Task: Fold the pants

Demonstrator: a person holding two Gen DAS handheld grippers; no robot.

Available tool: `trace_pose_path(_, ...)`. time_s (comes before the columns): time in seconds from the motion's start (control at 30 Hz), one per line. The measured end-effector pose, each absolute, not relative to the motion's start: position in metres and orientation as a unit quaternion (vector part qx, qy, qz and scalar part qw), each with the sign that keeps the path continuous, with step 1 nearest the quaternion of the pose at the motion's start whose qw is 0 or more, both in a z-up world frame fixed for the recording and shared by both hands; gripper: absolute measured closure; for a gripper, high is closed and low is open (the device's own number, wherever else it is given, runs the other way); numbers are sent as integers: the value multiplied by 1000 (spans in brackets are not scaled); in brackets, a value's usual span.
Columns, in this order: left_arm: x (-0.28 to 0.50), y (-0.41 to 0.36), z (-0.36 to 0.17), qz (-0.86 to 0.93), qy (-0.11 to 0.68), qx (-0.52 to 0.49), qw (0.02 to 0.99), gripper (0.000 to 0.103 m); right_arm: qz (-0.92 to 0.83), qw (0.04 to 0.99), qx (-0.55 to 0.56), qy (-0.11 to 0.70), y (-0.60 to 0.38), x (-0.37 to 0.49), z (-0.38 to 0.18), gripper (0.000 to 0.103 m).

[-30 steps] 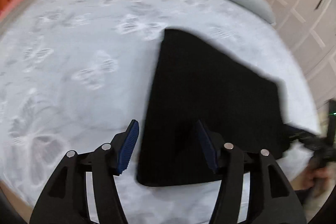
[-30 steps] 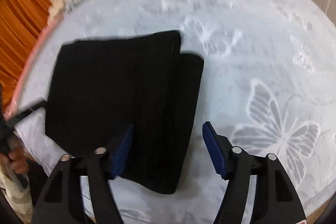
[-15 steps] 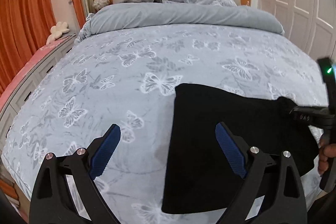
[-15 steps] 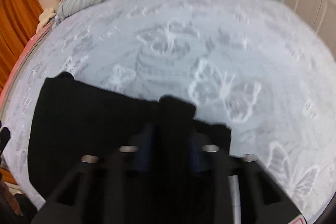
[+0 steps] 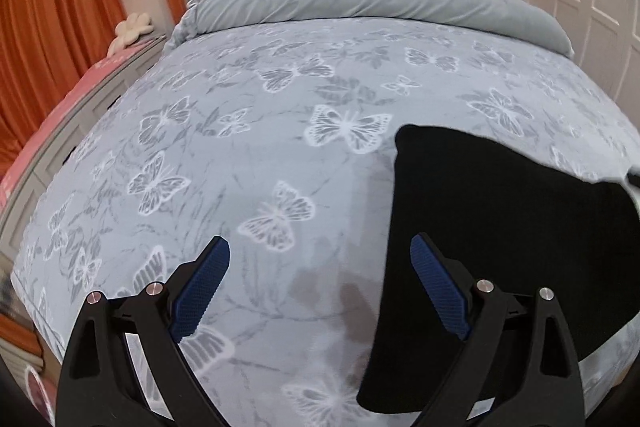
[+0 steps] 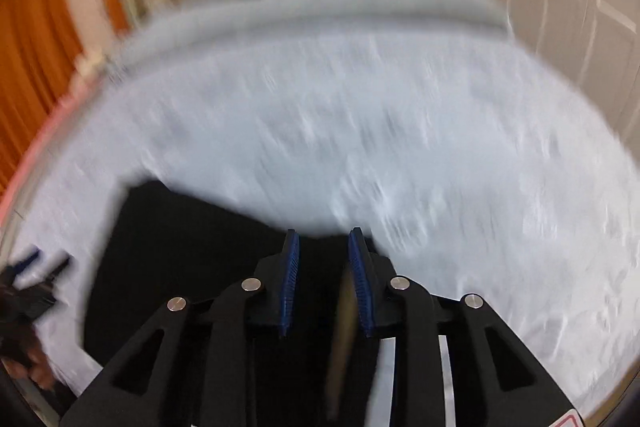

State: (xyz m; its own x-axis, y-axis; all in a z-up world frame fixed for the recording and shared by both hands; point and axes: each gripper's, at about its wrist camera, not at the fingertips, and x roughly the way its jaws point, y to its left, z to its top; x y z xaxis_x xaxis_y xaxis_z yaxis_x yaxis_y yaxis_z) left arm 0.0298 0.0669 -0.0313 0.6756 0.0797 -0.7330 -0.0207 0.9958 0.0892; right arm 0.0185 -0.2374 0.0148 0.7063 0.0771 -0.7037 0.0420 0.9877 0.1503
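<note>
While my left gripper [image 5: 320, 279] holds its jaws wide apart over the bed [image 5: 248, 147], my right gripper [image 6: 322, 259] jaws are opening above the folded black pants [image 5: 492, 211] lying there.
</note>
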Motion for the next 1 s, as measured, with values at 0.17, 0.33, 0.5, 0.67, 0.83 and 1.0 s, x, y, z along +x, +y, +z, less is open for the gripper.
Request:
trace_pose_path(0.17, 33, 80, -30, 37, 405, 18, 914, 13, 145, 910, 70, 382, -162, 48, 21, 94)
trace_pose_path(0.33, 32, 83, -30, 33, 403, 18, 914, 13, 180, 893, 11, 413, -92, 87, -8, 94)
trace_pose_path(0.5, 30, 79, -32, 40, 393, 52, 917, 12, 145, 870, -22, 472, -66, 133, -78, 97)
trace_pose_path(0.67, 32, 84, -37, 31, 405, 49, 912, 12, 154, 876, 31, 455, -70, 136, -52, 98)
trace_pose_path(0.83, 35, 83, -39, 22, 407, 45, 912, 12, 153, 866, 32, 475, -70, 140, -75, 99)
trace_pose_path(1.0, 26, 77, -39, -23, 412, 27, 910, 11, 140, 890, 65, 430, -131, 97, -9, 73)
